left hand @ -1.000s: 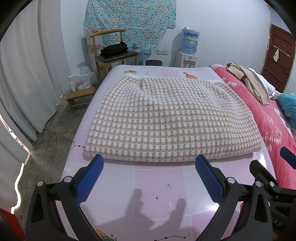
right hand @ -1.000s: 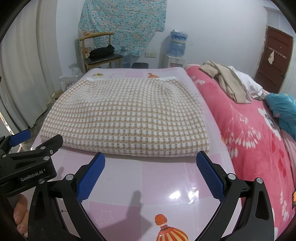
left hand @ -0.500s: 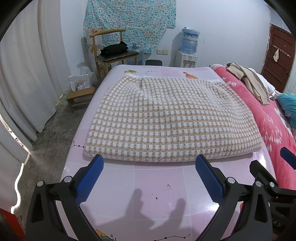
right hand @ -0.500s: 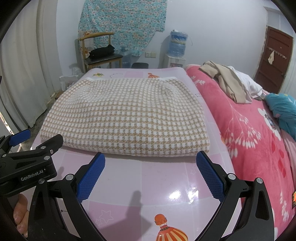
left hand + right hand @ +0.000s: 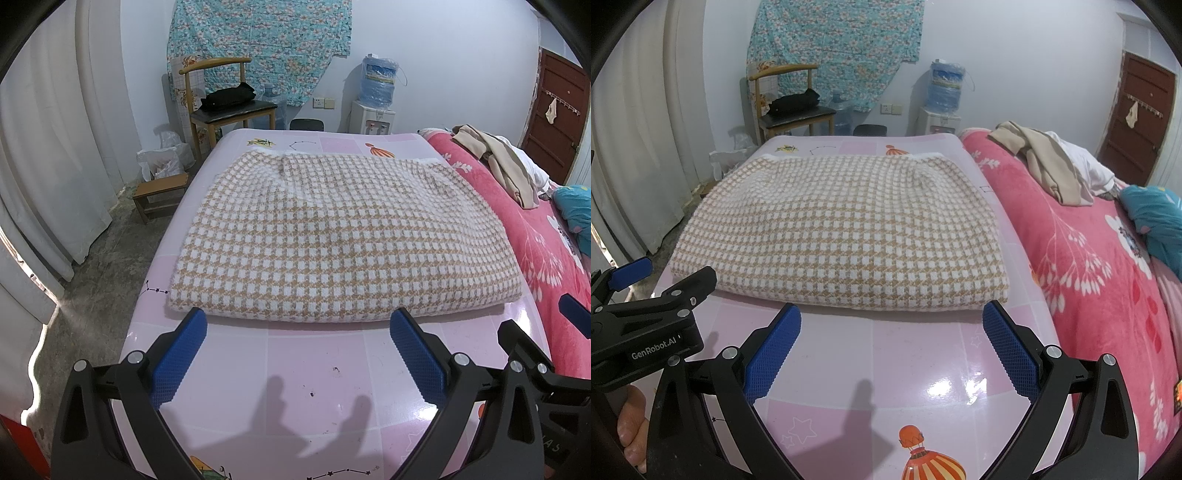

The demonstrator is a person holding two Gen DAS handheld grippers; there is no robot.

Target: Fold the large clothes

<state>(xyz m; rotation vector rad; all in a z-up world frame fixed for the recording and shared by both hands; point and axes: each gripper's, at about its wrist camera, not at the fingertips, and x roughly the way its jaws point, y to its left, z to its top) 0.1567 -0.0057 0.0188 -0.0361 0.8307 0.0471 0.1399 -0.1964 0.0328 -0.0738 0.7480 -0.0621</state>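
A tan-and-white checked knit garment lies folded flat in a rectangle on the pink mat; it also shows in the right wrist view. My left gripper is open and empty, hovering just in front of the garment's near edge. My right gripper is open and empty, at the same near edge, towards the garment's right corner. The left gripper's body shows at the left of the right wrist view.
A pink floral blanket lies to the right with beige clothes and a teal item on it. A wooden chair, a small stool, a water dispenser and white curtains stand beyond and left.
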